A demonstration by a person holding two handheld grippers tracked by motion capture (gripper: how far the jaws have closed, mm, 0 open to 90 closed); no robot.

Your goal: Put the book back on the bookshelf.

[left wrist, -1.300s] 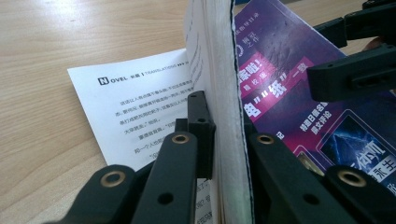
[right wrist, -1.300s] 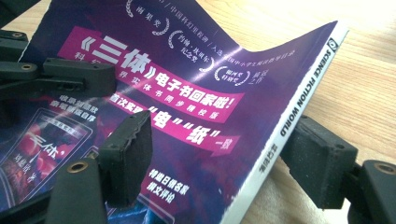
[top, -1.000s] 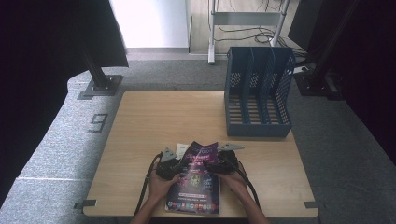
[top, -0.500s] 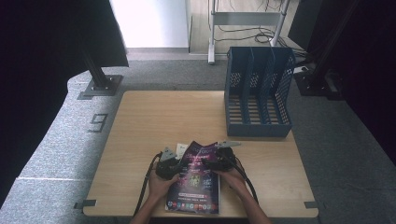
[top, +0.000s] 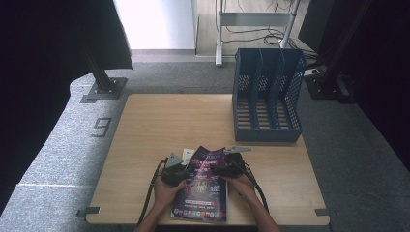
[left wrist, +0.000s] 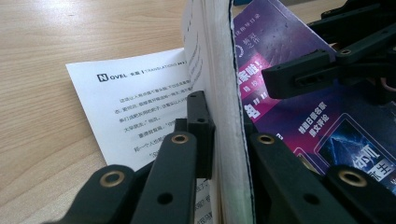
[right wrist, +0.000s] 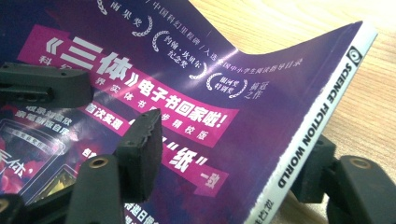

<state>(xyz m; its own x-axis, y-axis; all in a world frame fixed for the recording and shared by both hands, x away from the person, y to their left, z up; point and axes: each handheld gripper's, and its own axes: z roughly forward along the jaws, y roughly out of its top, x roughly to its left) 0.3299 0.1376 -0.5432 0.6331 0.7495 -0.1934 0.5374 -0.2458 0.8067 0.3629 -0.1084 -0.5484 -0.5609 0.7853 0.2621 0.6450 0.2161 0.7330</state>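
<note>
Magazine (top: 203, 186), purple-covered with pink banners and a white spine reading "SCIENCE FICTION WORLD", lies at the near edge of the tabletop (top: 159, 125), between the person's two hands; its far end is lifted and bowed off the wood, while the near end lies flat by the table's front edge. Left claw (top: 180, 170) is clenched on the magazine's left edge; in the left gripper view its two black jaws press on either side of a thick block of pages that stands upright between them, and a white printed sheet (left wrist: 135, 102) headed "NOVEL" lies flat on the wood to the left of that block. Right claw (top: 223, 169) straddles the spine side of the magazine; in the right gripper view one jaw rests over the cover by the pink banner and the other sits beyond the white spine, beneath the raised edge; its jaws have just been closing with the magazine between them, and I cannot tell whether the pads already press on it. Blue mesh file rack (top: 266, 94) with upright dividers stands at the far right of the tabletop, well apart from the magazine.
</note>
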